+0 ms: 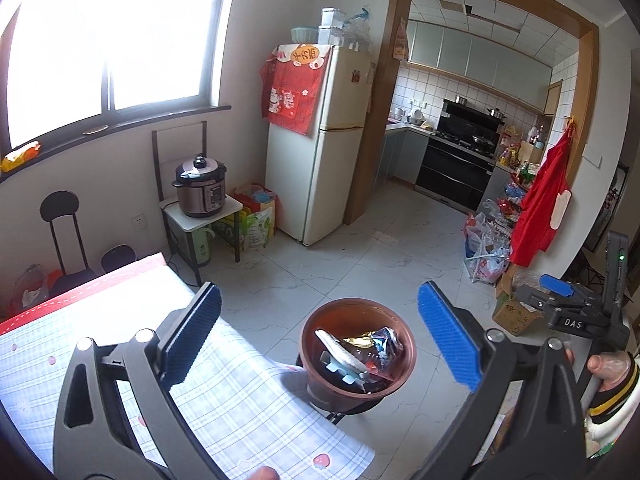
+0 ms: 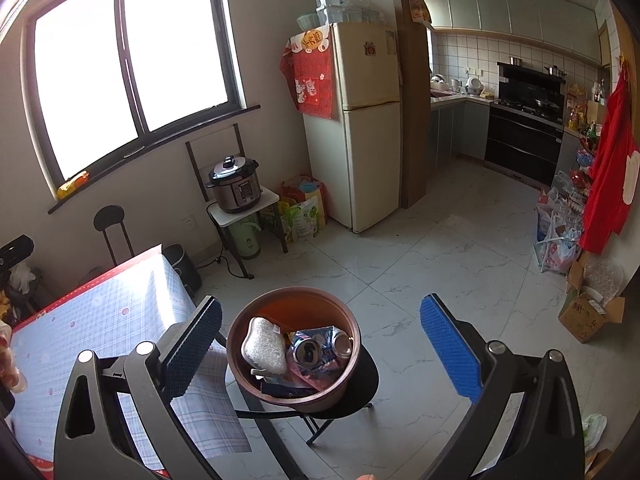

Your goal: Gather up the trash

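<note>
Both the left gripper [image 1: 318, 334] and right gripper [image 2: 320, 344] are held with jaws wide apart, empty, brown bucket [image 2: 294, 354] (trash inside) seen between them.

Both grippers point downward with jaws spread wide and nothing between them, the left gripper [image 1: 318, 334] and the right gripper [image 2: 320, 342], a hand [image 1: 610, 368] gripping the right one's handle.

Glossy brown plastic bin [image 2: 294, 344], crumpled metal can [image 2: 307, 350], checked tablecloth [image 1: 224, 400]
</note>
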Motion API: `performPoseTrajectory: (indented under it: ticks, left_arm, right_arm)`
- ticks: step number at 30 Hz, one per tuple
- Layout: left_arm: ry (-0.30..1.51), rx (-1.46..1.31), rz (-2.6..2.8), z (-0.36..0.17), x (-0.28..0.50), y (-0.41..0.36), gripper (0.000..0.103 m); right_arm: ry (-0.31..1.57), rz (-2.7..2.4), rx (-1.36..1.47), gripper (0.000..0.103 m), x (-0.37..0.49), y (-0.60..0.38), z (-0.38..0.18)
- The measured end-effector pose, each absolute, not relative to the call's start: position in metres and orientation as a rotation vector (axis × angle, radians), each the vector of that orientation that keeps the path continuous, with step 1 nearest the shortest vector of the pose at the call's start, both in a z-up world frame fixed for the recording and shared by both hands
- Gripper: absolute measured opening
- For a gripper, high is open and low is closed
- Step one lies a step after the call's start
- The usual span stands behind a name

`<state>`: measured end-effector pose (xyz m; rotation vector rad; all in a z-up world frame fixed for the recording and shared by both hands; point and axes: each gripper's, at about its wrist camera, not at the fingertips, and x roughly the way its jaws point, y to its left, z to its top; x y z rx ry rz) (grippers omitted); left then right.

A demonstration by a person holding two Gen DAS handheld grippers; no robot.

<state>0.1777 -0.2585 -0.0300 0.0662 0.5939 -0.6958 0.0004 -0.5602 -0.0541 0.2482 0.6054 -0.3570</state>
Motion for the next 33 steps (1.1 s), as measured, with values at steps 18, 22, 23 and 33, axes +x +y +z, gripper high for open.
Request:
performPoseTrajectory:
  ticks: [18,22,23,33]
  left_arm:
    - [0.493,-0.013,-0.557,0.012,0.128,-0.133,0.097]
    - [0.475,-0.001,-0.541,0.013,0.122,-0.123,0.097]
    - [0.475,0.003,-0.538,0.013,0.121,-0.121,0.097]
    - [0.47,0.033,-0.498,0.015,0.121,-0.116,0.097]
  right_arm:
    - [0.518,-0.242,0.119,0.098,-0.007,-0.44,0.015]
    - [0.512,-0.23,0.107,0.098,-0.009,-0.427,0.017]
    - [0.511,-0.229,0.108,0.098,-0.009,-0.425,0.018]
    - [0.5,-0.233,0.121,0.098,-0.01,-0.421,0.022]
